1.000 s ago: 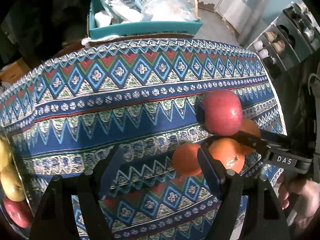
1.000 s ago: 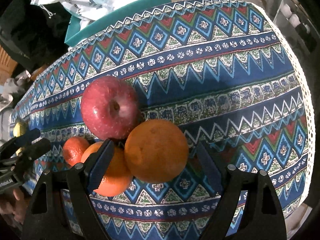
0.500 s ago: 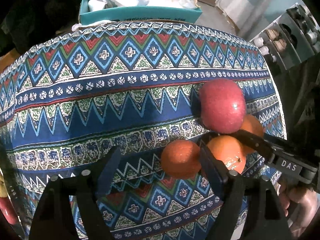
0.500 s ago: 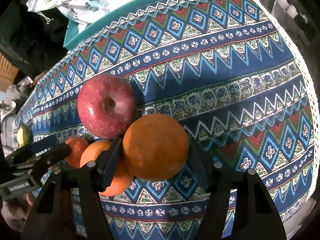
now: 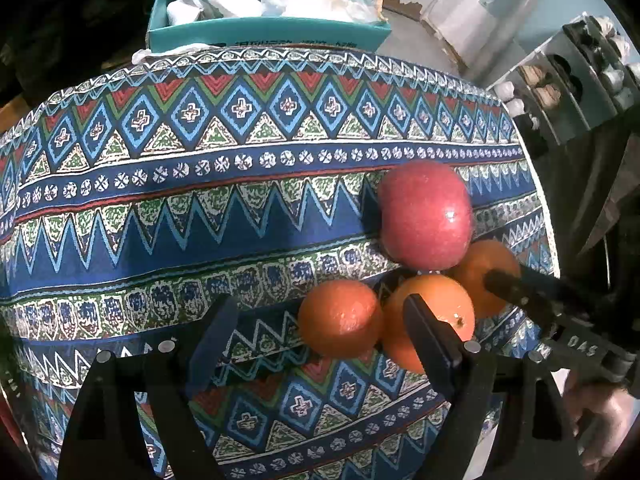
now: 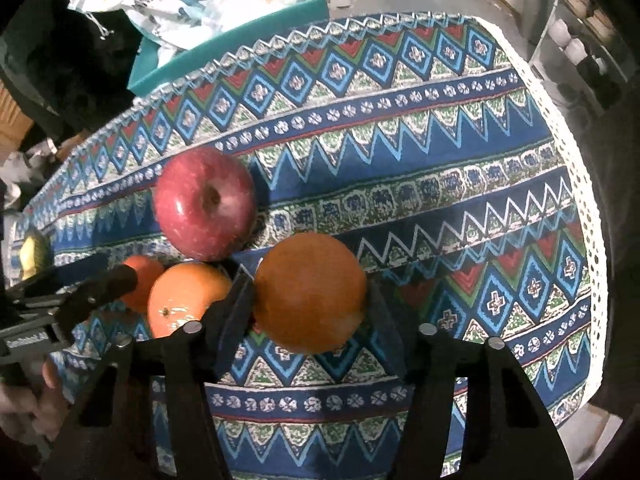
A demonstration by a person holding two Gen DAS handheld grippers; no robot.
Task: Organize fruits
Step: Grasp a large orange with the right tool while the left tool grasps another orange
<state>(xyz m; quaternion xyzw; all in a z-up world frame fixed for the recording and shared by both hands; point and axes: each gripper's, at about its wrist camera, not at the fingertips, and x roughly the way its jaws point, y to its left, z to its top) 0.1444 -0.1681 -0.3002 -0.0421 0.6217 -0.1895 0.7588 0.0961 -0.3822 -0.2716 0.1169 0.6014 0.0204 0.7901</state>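
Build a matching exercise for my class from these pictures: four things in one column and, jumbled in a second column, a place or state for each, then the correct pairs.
Column one:
1. red apple
2. right hand-held gripper
3. left hand-held gripper
4. teal box

Column two:
A. beyond the far edge of the table, holding bags
B. open, jaws apart above the cloth
C. closed on the largest orange
D. resting on the cloth, touching oranges

Pairs: 1-D, 2-C, 3-B, 4-A

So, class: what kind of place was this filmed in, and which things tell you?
Probably a lived-in home or storeroom corner: a table under a patterned cloth with fruit, a teal box stuffed with plastic bags behind it, and a shelf rack of small containers beside it.
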